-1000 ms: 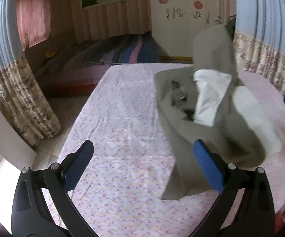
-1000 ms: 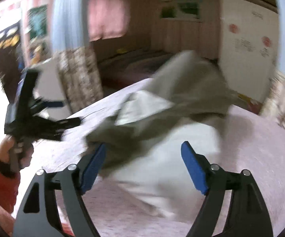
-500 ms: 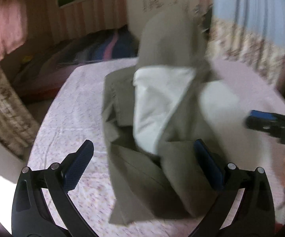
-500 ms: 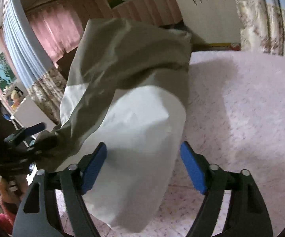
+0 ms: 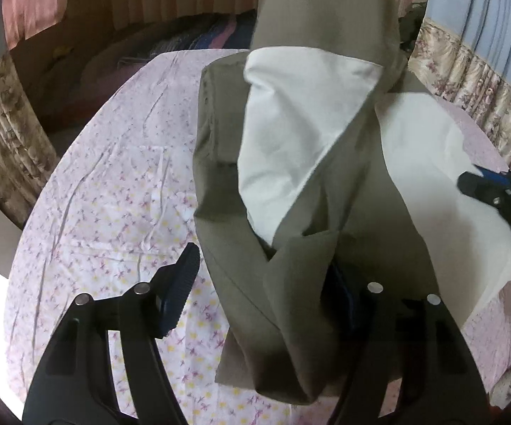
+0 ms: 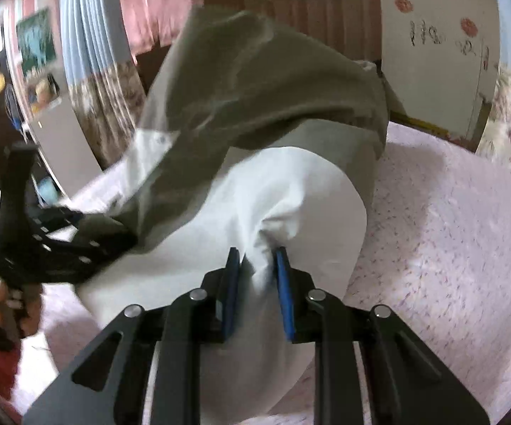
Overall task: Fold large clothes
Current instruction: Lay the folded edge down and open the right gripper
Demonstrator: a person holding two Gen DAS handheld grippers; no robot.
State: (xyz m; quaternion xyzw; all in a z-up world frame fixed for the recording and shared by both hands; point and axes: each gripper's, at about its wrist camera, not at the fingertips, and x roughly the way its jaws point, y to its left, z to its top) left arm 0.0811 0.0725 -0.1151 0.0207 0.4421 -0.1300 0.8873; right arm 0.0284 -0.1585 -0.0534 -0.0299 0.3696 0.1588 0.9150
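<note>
Closing on both sides: right gripper (image 6: 257, 276) has its fingers (image 6: 232, 283) nearly together with a bunched fold of the white lining between them, looks pinched already and the gap is narrowing. Left gripper (image 5: 266, 283) is wider, jaws closing too; the olive garment (image 5: 291, 248) drapes over its right finger and fills most of the gap, left finger (image 5: 181, 283) stands clear of the cloth over the bed (image 5: 113, 194), so no grip there yet as far as I can see. Garment is an olive coat or trousers with white lining (image 6: 255, 205), partly heaped on the flowered bed sheet, upper part hanging up and away from both cameras. Key relation: cloth lies straight ahead of both finger pairs, long axis running away from the person toward the far end of the bed, and the right hand is the one on it. From the left wrist view the right tool sits at the lining's right edge. My read: the left needs the near hem edge in before any lift-and-spread.
</note>
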